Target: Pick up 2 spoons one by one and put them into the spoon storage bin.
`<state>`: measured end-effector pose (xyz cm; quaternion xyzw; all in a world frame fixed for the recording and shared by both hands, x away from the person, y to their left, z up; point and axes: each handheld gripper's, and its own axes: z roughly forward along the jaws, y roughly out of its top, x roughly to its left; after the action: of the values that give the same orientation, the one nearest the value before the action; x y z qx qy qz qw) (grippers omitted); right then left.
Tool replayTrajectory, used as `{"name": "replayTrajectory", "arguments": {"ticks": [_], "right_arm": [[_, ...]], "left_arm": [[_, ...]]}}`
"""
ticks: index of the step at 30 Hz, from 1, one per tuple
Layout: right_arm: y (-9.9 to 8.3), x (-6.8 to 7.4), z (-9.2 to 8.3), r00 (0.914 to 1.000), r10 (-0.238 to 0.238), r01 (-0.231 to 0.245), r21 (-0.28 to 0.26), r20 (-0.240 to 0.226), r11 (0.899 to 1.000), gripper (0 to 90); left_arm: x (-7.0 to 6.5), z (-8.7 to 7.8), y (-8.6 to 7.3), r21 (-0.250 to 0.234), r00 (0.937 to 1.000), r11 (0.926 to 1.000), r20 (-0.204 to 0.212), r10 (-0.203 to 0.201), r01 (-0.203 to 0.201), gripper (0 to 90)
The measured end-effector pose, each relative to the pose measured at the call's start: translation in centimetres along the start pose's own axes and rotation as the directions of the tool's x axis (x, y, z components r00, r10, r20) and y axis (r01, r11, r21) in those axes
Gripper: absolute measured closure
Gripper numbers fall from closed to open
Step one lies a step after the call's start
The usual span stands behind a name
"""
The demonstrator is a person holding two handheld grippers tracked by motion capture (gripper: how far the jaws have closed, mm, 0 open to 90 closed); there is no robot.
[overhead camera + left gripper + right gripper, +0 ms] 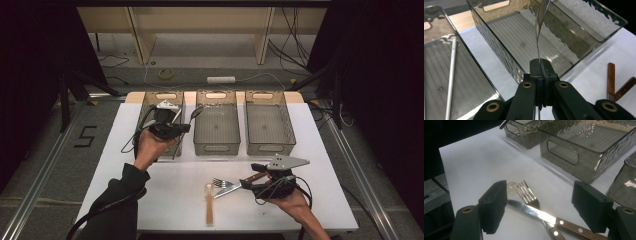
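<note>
Spoon [540, 15] is clamped by its handle in our left gripper [540, 65], bowl end up and long axis pointing over the middle bin [584, 47]; right gripper [539, 208] sits open around the knife [534, 212]

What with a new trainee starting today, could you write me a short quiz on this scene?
1. True or false: the left gripper has its fingers shut on a metal spoon.
2. What lies on the table by the open fingers of the right gripper?
A) a knife and a fork
B) a cup
C) a sponge
3. How many bins stand along the table's far side?

Key: 1 true; 2 A; 3 three.
</note>
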<state>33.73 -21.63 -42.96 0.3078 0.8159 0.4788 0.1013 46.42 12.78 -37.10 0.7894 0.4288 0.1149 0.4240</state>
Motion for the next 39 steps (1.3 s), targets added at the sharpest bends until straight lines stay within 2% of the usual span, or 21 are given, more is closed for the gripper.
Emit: {"name": "replayTrajectory", "arguments": {"ticks": [2,7,10,11,14,15,22,27,35,39], "right_arm": [[0.0,-0.1,0.0,1.0,-0.001,0.001,-0.001,0.0,1.0,29.6],[0.0,0.0,0.1,1.0,-0.002,0.002,0.001,-0.001,1.0,29.6],[0.1,0.0,0.1,1.0,0.0,0.0,-0.007,-0.003,1.0,29.6],[0.1,-0.1,0.1,1.0,-0.001,0.001,-0.007,-0.003,1.0,29.6],[0.1,0.0,0.0,1.0,-0.003,0.003,-0.005,-0.006,1.0,29.6],[0.1,0.0,0.0,1.0,-0.006,0.006,-0.007,-0.006,1.0,29.6],[0.1,0.0,0.0,1.0,-0.005,0.005,-0.003,-0.006,1.0,29.6],[0.1,0.0,0.1,0.9999,-0.007,0.007,-0.006,-0.008,1.0,29.6],[0.1,0.0,0.0,0.9999,-0.009,0.009,-0.004,-0.008,1.0,29.6],[0.0,-0.1,0.0,0.9999,-0.008,0.008,-0.007,-0.009,1.0,29.6]], "left_arm": [[0.0,0.2,0.4,-0.008,0.9999,0.9999,0.01,-0.012,0.012,89.3],[-0.5,1.1,1.3,-0.008,0.9999,0.9999,0.009,-0.006,0.006,89.4],[-0.8,1.7,1.9,-0.014,0.9995,0.9998,0.029,-0.015,0.015,89.3],[-1.0,1.9,2.0,-0.013,0.9996,0.9999,0.027,-0.003,0.004,89.4],[-1.3,2.3,2.5,-0.017,0.9994,0.9998,0.031,-0.012,0.013,89.4],[-1.3,2.4,2.6,-0.015,0.9996,0.9999,0.029,-0.004,0.004,89.4],[-1.5,3.4,3.5,-0.028,0.9993,0.9994,0.031,-0.022,0.023,89.3],[-1.5,4.1,4.3,-0.024,0.9995,0.9996,0.029,-0.013,0.014,89.3],[-1.3,5.5,5.3,-0.026,0.9995,0.9992,0.011,-0.03,0.03,89.3],[-1.2,6.0,5.7,-0.022,0.9997,0.9994,-0.004,-0.026,0.026,89.3]]}}
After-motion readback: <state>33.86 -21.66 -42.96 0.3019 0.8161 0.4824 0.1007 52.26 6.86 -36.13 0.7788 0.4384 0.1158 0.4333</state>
